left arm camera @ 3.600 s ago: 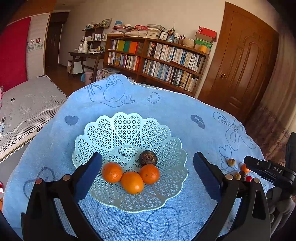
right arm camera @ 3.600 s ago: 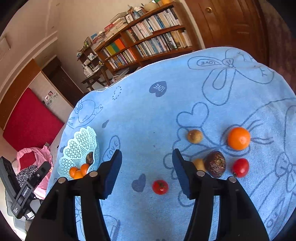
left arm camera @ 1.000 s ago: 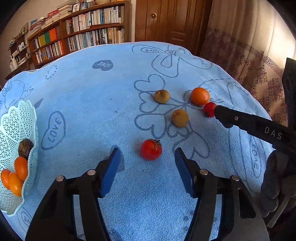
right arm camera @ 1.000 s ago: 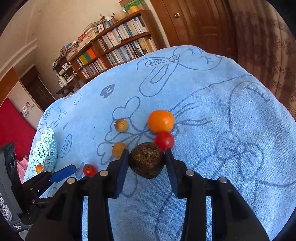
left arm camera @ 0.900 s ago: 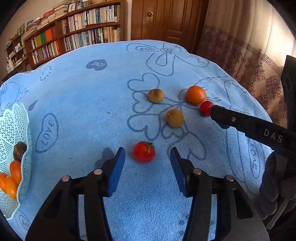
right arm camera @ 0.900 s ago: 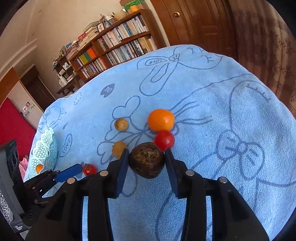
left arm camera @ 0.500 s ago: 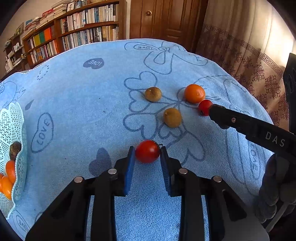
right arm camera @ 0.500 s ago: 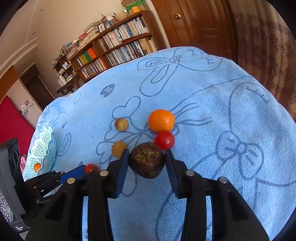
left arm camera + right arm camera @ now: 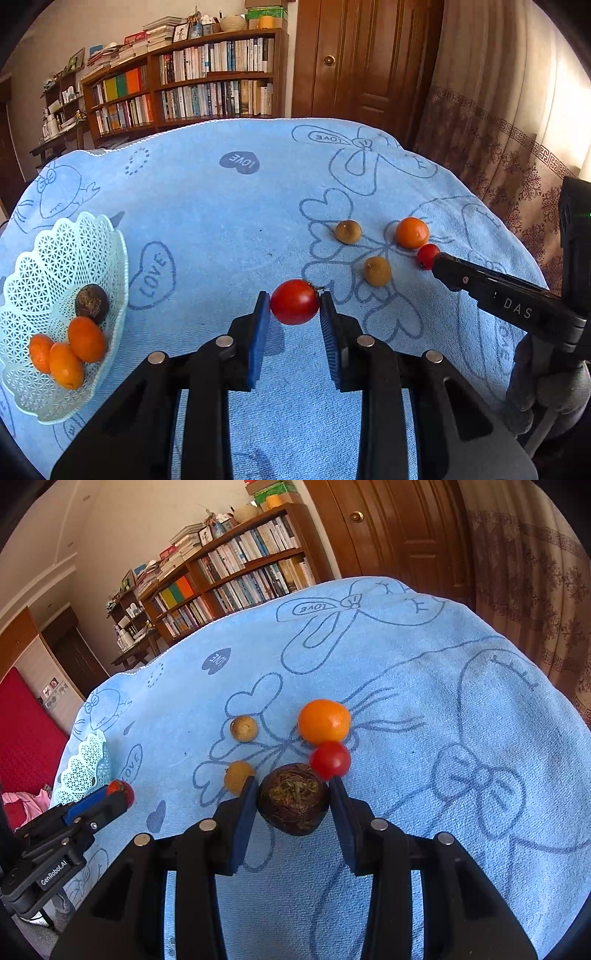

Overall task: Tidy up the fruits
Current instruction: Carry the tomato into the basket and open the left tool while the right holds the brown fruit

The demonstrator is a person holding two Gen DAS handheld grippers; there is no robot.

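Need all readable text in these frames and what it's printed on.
"DAS": right hand-held gripper, white letters on its black body.
"GenRobot.AI": left hand-held gripper, on its black body.
"LOVE": blue towel, in the dark heart, upside down from here.
"LOVE": same towel, heart outline beside the white basket.
"LOVE": same towel, bow drawing near the far edge, upside down.
Book spines on the bookshelf: too small to read.

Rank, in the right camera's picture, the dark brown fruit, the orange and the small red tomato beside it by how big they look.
1. Dark brown fruit, though nearest the camera.
2. Orange.
3. Red tomato, clearly smallest.
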